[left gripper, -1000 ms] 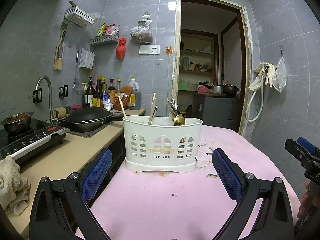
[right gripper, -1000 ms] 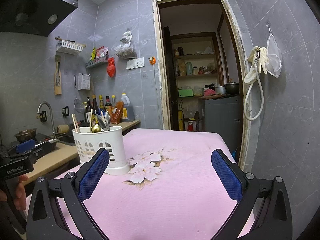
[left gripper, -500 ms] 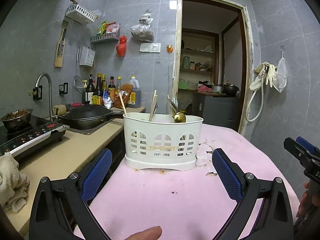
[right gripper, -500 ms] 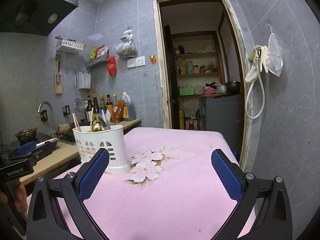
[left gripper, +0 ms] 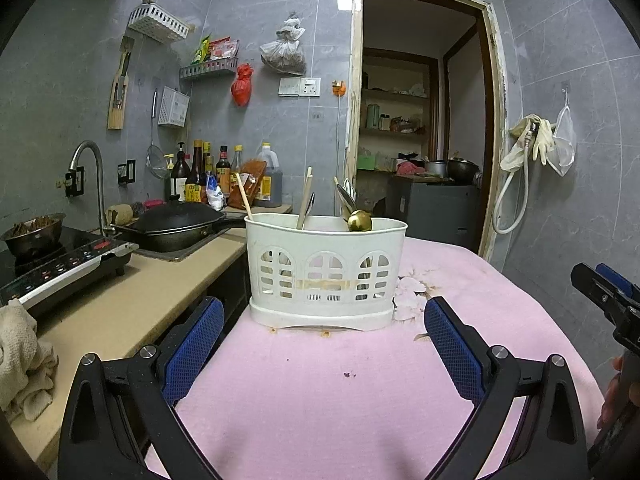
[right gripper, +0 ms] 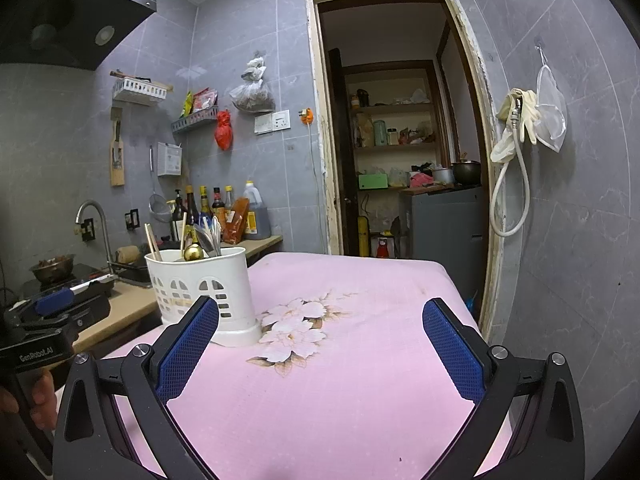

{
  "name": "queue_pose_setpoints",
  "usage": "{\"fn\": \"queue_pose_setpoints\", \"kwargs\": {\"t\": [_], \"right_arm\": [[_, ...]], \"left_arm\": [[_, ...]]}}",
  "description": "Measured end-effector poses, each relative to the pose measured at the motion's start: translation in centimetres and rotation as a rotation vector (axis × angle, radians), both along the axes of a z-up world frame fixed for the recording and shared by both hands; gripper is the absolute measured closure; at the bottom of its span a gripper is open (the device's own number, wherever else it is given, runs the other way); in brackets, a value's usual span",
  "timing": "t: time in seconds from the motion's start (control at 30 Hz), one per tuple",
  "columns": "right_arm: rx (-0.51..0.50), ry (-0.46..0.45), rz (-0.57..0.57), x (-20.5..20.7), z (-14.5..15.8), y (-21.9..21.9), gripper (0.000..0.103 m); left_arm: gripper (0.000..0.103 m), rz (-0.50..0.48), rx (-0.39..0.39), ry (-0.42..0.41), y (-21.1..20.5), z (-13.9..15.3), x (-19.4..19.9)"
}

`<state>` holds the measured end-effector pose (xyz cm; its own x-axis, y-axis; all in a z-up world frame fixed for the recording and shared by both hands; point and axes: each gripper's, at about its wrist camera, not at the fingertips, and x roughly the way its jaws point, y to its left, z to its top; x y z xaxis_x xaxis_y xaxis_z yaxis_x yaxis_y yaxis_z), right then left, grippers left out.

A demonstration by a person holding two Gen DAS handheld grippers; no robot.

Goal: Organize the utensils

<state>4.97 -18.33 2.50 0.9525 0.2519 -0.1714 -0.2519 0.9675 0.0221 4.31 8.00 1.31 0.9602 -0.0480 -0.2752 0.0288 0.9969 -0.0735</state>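
Since no loose utensil shows on the table in either view, the task appears complete or nearly so. The pink cloth is bare apart from a few small crumbs and its printed flower. The caddy stands upright at the table's far left corner, beside the counter. It holds all visible utensils: chopsticks in the left and middle parts, a gold spoon and steel spoons at the right. The left gripper faces the caddy, jaws spread wide and empty, well short of it. The right gripper hangs over bare cloth, jaws likewise spread, holding nothing. Remaining work, if any, lies outside these views
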Motion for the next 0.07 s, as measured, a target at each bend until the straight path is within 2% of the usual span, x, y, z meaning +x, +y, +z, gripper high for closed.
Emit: {"fn": "queue_pose_setpoints", "kwargs": {"t": [0.07], "right_arm": [[0.0,0.003,0.001,-0.1,-0.16,0.13,0.0]], "left_arm": [[0.005,0.0,0.003,0.002,0.04,-0.11,0.0]]}}
